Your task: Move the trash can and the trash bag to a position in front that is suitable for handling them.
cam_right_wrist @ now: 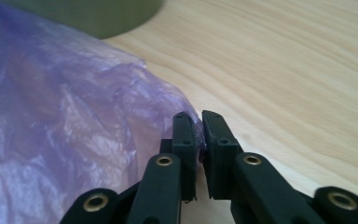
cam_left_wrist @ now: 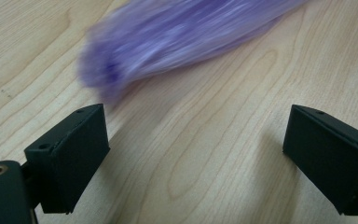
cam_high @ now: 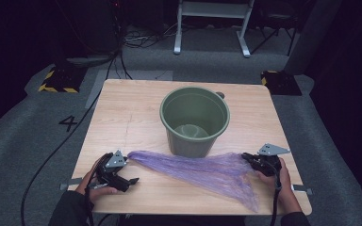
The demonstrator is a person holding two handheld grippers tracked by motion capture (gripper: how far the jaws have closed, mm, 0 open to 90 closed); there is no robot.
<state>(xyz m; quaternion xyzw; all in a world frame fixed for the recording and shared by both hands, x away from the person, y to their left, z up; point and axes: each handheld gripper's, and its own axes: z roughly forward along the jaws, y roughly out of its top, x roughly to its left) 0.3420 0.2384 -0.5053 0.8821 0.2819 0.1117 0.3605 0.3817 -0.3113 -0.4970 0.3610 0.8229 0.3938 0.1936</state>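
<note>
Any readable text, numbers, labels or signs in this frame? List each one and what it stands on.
"4": a dark numeral on the grey floor, left of the wooden table.
No words, brand or label can be read on the green bucket, the purple plastic bag or either gripper.

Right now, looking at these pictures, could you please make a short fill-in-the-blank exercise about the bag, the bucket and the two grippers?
1. The thin plastic bag lying on the table is ____ in colour.
2. The right gripper has its fingers ____ on an edge of the bag.
3. The left gripper has its fingers ____, with bare wood between them.
4. Behind the bag stands a green ____.

Missing words: purple; shut; open; bucket
</note>
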